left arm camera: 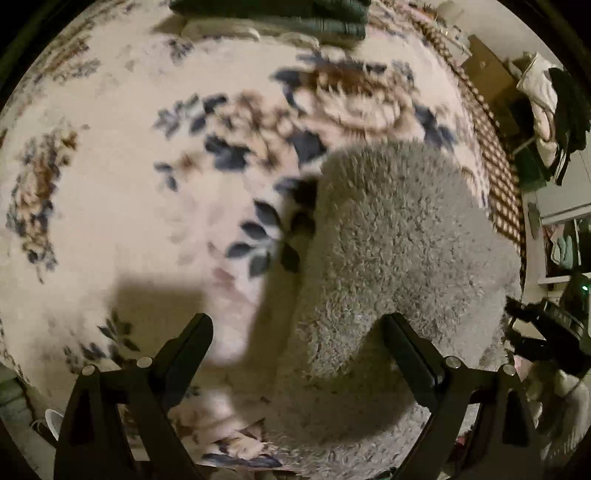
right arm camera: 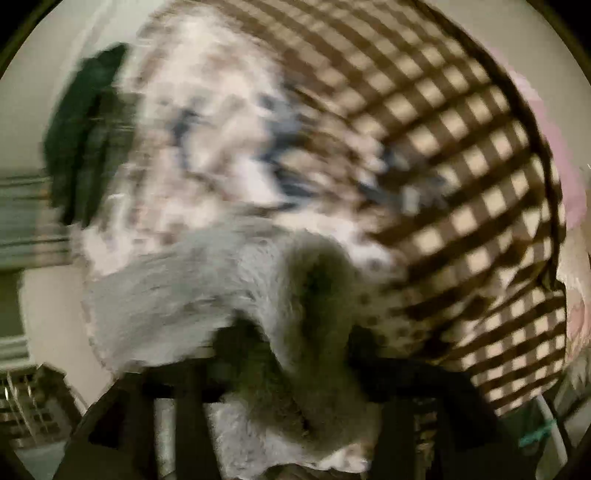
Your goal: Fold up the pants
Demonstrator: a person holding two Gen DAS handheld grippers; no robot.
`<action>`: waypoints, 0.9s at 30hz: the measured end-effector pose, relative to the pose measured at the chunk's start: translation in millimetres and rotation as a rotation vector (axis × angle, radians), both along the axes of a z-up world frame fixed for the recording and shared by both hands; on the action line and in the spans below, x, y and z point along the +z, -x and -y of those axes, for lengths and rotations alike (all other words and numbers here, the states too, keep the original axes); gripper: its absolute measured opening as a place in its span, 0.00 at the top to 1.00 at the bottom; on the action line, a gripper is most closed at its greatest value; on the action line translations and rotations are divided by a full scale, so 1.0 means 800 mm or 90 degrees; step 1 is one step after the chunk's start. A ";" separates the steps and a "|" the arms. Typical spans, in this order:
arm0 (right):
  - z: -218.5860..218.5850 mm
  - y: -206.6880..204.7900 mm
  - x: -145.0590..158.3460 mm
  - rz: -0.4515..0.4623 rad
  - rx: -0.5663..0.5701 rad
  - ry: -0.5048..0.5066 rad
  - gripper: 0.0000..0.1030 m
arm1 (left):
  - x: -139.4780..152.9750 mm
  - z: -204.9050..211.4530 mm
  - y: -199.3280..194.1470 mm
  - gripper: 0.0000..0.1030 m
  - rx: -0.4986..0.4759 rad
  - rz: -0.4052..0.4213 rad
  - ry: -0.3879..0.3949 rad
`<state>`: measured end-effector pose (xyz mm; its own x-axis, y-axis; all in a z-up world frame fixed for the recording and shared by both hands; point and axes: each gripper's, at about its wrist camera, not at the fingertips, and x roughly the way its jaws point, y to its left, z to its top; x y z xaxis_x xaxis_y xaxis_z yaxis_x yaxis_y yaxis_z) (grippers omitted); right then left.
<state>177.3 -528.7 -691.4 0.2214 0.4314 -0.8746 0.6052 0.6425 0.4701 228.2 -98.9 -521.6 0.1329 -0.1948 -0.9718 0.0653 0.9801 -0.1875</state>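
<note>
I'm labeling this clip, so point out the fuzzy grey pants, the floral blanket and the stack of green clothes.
fuzzy grey pants (left arm camera: pixel 399 236): left wrist view, middle of the fleecy fabric.
floral blanket (left arm camera: pixel 122 206): left wrist view, bare pale patch left of the pants.
stack of green clothes (left arm camera: pixel 295 14): left wrist view, folded edges at top.

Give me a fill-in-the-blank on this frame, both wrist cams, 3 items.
1. The left gripper has its fingers ____, with nothing between them.
2. The fluffy pants are ____ in colour.
3. The blanket beneath them carries a ____ pattern.
4. In the right wrist view, the right gripper is shut on the ____.

Missing words: open; grey; floral; pants
</note>
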 end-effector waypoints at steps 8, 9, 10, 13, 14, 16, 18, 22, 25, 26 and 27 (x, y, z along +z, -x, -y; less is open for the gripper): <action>-0.022 0.079 0.049 0.055 -0.087 -0.119 0.17 | -0.006 -0.007 0.001 0.08 0.009 -0.004 -0.008; -0.031 0.083 0.042 0.047 -0.089 -0.149 0.17 | -0.006 -0.007 0.001 0.08 0.009 -0.005 -0.009; -0.048 0.087 0.032 0.026 -0.086 -0.176 0.17 | -0.005 -0.007 0.003 0.08 0.008 -0.003 -0.010; -0.068 0.093 -0.014 -0.024 -0.108 -0.219 0.27 | -0.004 -0.006 0.004 0.08 0.004 0.001 -0.017; -0.071 0.095 -0.024 -0.035 -0.121 -0.227 0.59 | -0.004 -0.006 0.006 0.08 0.001 0.001 -0.019; -0.071 0.105 -0.023 -0.038 -0.143 -0.215 0.83 | -0.005 -0.006 0.008 0.08 -0.007 0.002 -0.030; -0.069 0.110 0.000 -0.019 -0.120 -0.158 0.88 | -0.009 -0.007 0.012 0.08 -0.016 0.000 -0.033; -0.059 0.120 0.006 -0.046 -0.083 -0.061 0.88 | -0.022 -0.009 0.020 0.00 -0.022 -0.013 -0.032; -0.060 0.105 -0.041 -0.097 -0.054 -0.066 0.86 | -0.036 -0.003 0.025 0.00 -0.020 -0.031 -0.018; -0.064 0.095 -0.048 -0.107 -0.031 -0.063 0.85 | -0.036 0.000 0.027 0.00 -0.022 -0.031 -0.021; -0.066 0.086 -0.047 -0.110 -0.017 -0.057 0.78 | -0.034 0.002 0.027 0.00 -0.026 -0.030 -0.026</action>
